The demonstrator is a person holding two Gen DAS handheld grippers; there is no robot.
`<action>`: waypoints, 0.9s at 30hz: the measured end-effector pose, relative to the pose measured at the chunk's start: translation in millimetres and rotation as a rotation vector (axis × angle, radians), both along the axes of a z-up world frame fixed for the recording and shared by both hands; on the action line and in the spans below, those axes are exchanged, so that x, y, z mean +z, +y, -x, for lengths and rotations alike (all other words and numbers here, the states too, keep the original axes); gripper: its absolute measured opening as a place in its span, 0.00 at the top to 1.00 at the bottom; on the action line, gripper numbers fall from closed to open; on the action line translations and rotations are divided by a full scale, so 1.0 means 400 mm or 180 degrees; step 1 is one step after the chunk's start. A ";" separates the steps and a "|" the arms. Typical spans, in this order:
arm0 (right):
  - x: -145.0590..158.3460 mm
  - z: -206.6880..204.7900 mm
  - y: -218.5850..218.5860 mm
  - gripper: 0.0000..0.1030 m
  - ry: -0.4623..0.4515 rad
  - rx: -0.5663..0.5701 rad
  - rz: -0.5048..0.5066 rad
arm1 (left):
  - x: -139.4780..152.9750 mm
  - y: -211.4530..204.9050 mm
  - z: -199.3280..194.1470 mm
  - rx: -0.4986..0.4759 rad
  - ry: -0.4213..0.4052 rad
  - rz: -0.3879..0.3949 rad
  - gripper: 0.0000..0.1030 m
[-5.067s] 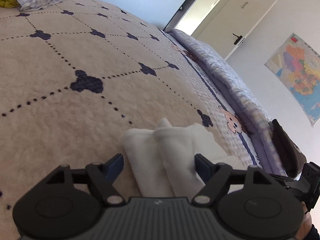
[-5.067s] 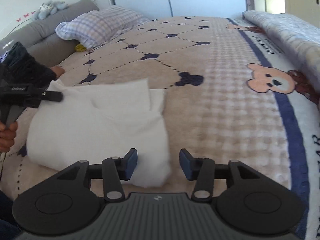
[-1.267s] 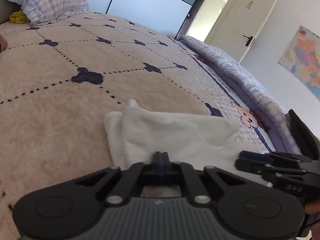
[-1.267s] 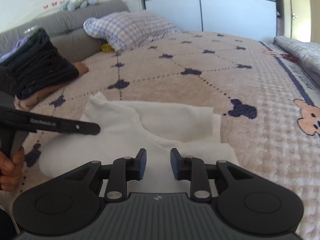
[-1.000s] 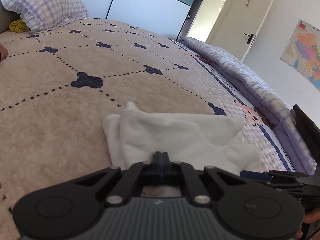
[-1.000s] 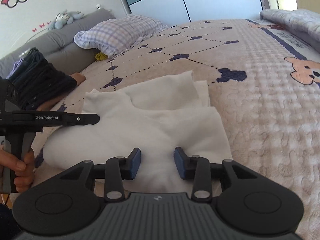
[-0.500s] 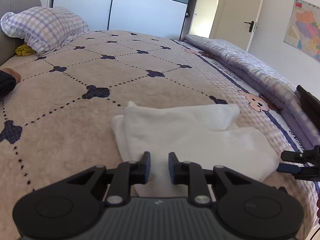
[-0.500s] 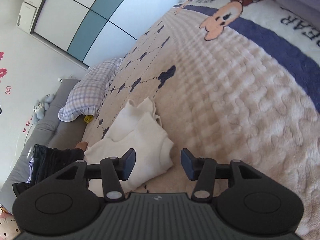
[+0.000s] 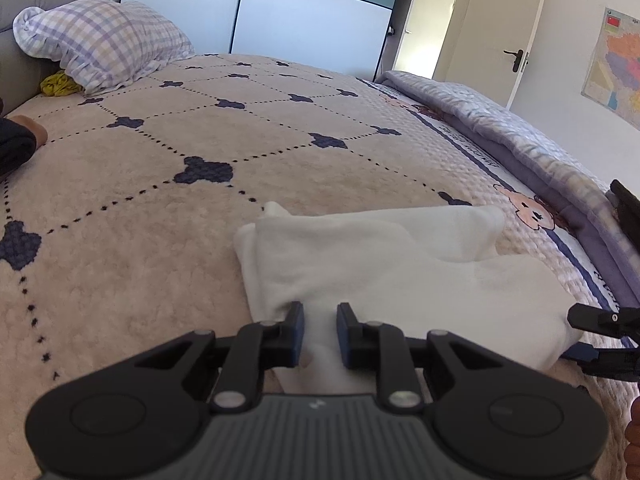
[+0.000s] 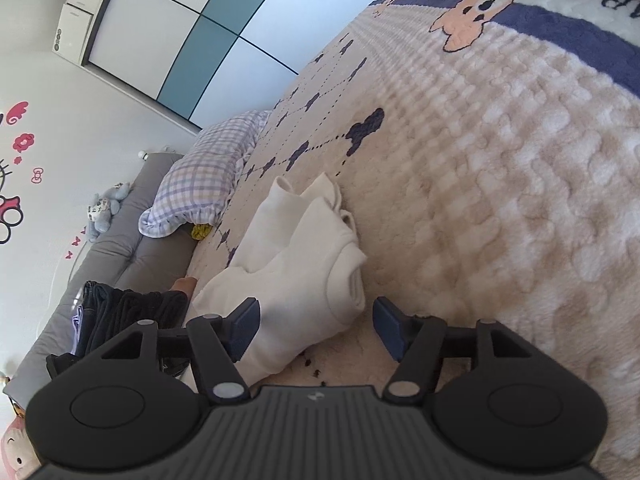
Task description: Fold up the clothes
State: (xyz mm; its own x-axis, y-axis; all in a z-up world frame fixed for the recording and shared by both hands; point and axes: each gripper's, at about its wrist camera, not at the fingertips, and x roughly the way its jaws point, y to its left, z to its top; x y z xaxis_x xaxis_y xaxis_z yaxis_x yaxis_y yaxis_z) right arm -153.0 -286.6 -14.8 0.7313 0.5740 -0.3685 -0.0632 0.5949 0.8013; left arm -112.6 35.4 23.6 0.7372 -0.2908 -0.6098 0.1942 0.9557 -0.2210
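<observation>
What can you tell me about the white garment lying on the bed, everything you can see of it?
The white garment is a soft, fleecy-looking top, folded into a thick bundle with stacked layers showing at one edge and a round neckline visible. It lies flat on the beige patterned blanket. The left gripper has cloth between its slightly parted fingers; whether they pinch it is unclear. The right gripper straddles a corner, jaws opening, not pressing.

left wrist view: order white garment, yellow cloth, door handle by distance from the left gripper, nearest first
1. White garment: right at the left gripper, fabric between its fingers.
2. Yellow cloth: far left, tucked under the plaid pillow.
3. Door handle: far right, on the door beyond the bed.
</observation>
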 end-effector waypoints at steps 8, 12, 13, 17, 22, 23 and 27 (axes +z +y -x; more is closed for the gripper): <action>0.011 -0.061 0.077 0.27 -0.0092 0.0161 0.0097 | -0.010 0.022 -0.001 0.0010 0.0019 0.0208 0.80; 0.018 -0.113 0.122 0.50 -0.0095 0.0311 0.0291 | -0.005 0.030 0.000 -0.0002 0.0011 0.0248 0.80; 0.016 -0.124 0.131 0.72 -0.0046 0.0319 0.0347 | -0.002 0.033 0.000 -0.0019 0.0013 0.0255 0.80; 0.024 -0.123 0.120 0.84 -0.0100 0.0224 0.0281 | 0.019 0.052 0.015 -0.0041 -0.0015 0.0388 0.79; 0.135 -0.111 0.141 0.85 -0.0522 0.0286 0.0597 | 0.045 0.080 0.025 -0.0034 -0.0042 0.0491 0.32; 0.166 -0.113 0.139 0.86 -0.0611 0.0291 0.0654 | 0.050 0.082 0.027 -0.0057 -0.0080 0.0498 0.32; 0.288 -0.122 0.118 0.86 -0.0915 0.0256 0.0926 | 0.043 0.053 -0.017 -0.0391 0.0183 0.1111 0.31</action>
